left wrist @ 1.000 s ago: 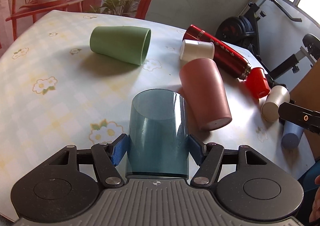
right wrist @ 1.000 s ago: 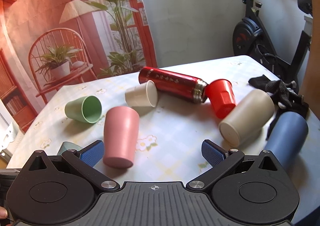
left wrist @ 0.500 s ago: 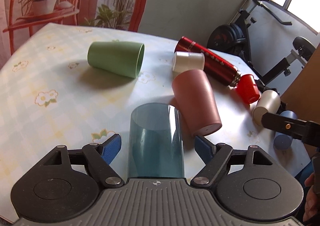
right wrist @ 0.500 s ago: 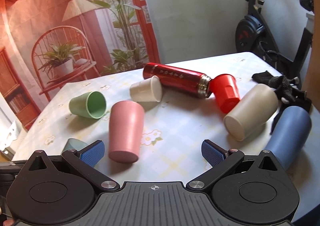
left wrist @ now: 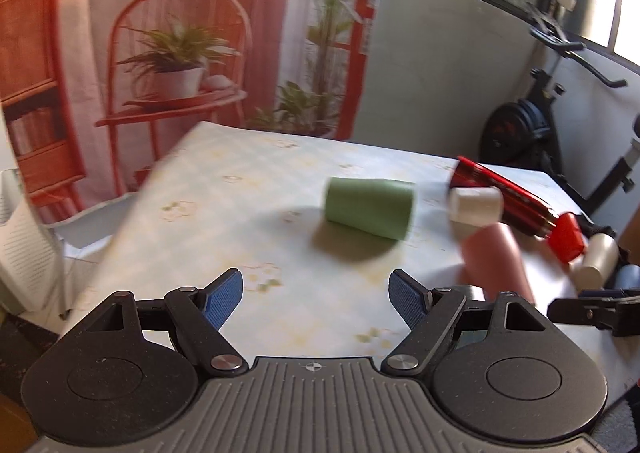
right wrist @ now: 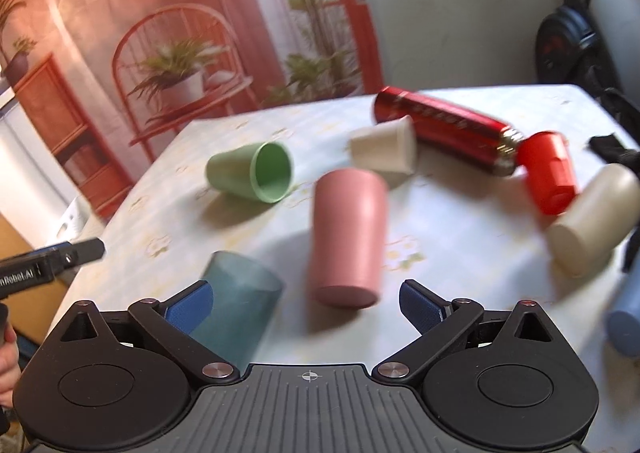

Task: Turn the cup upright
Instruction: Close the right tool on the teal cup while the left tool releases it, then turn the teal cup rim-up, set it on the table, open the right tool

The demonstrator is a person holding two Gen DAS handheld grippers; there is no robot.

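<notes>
The translucent teal cup (right wrist: 236,301) stands upright near the table's front left edge, just past my right gripper's left finger. My left gripper (left wrist: 316,299) is open and empty, pulled back and raised above the table. My right gripper (right wrist: 308,303) is open and empty; the pink cup (right wrist: 348,241), also in the left wrist view (left wrist: 496,261), lies on its side just ahead of it. The green cup (left wrist: 370,208) lies on its side mid-table, also in the right wrist view (right wrist: 256,173).
A red thermos (right wrist: 444,129), a white cup (right wrist: 384,151), a red cup (right wrist: 548,173), a beige cup (right wrist: 592,221) and a blue cup (right wrist: 628,325) lie on the flowered table (left wrist: 240,221). An exercise bike (left wrist: 536,125) stands behind. Both views are blurred.
My left gripper opened, let go of the teal cup standing upright, and drew back and up to the left. My right gripper moved forward toward the cups.
</notes>
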